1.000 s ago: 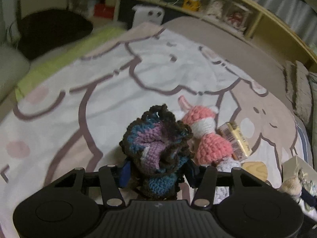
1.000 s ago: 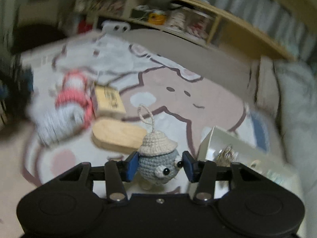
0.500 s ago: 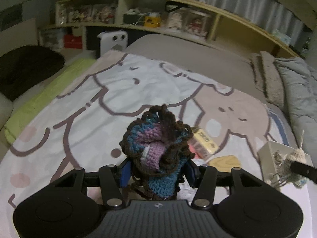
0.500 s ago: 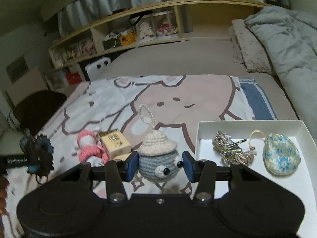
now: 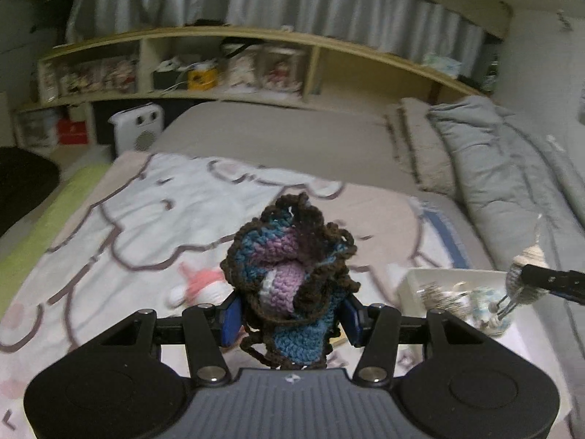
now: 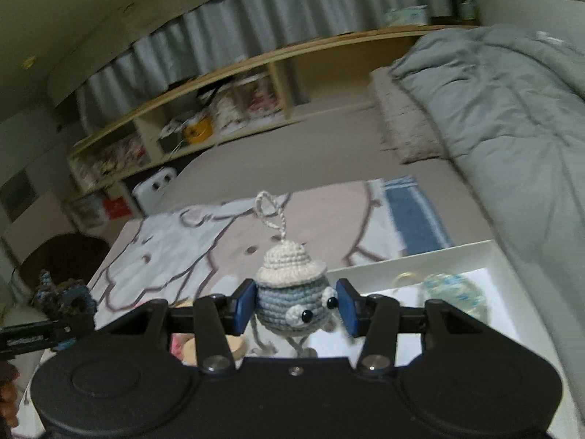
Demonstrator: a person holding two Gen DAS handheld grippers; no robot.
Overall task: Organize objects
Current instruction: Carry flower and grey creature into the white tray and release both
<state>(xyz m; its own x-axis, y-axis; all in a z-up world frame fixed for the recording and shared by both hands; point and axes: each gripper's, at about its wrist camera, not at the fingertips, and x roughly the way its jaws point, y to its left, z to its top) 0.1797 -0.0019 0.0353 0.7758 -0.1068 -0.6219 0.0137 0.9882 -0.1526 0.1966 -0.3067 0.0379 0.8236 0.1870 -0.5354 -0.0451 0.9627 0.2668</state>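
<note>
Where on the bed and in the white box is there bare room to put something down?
The white box has bare floor in its front, near the crochet doll; its back holds a flowered pouch. The cartoon blanket lies bare left of the pink toy, where it gets crowded.

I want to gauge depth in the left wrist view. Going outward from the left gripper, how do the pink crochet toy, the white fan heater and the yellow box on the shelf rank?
1. Pink crochet toy, on the blanket, just left of the left gripper.
2. White fan heater, beyond the bed's far left corner.
3. Yellow box, on the shelf behind.
</note>
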